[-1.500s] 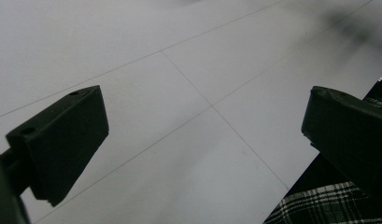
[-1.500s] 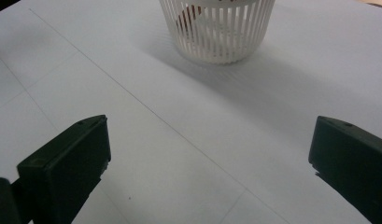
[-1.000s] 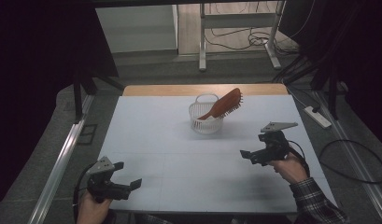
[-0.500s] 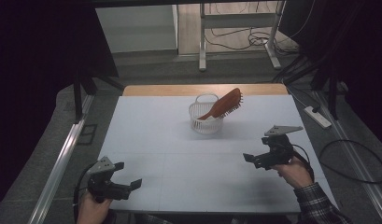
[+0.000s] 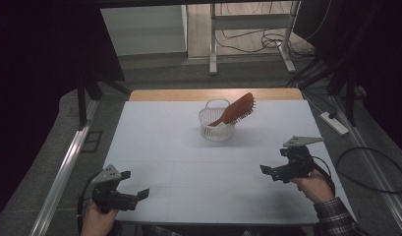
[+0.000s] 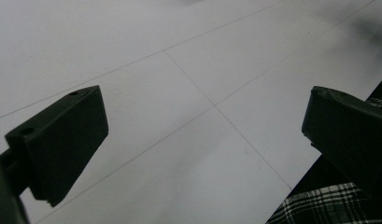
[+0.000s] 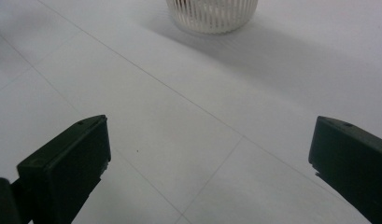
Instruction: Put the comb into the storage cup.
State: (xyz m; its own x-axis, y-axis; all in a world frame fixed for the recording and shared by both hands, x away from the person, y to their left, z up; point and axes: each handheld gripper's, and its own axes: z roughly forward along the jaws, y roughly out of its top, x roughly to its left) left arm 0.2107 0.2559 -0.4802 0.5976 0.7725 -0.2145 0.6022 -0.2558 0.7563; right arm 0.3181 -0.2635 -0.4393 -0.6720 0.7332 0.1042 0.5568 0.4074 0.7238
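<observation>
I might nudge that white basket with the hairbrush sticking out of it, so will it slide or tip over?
The white basket looks thin, slatted and probably light, so a low push likely slides it on the smooth table. The hairbrush leans out past its rim, which may make it top-heavy; a high push could tip it toward that side.

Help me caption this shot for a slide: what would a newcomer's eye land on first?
The reddish-brown hairbrush, leaning handle-down in a small white ribbed basket at the far middle of the pale table. Then the two black hand-held grippers at the near corners, the left gripper and right gripper, both open and holding nothing.
</observation>
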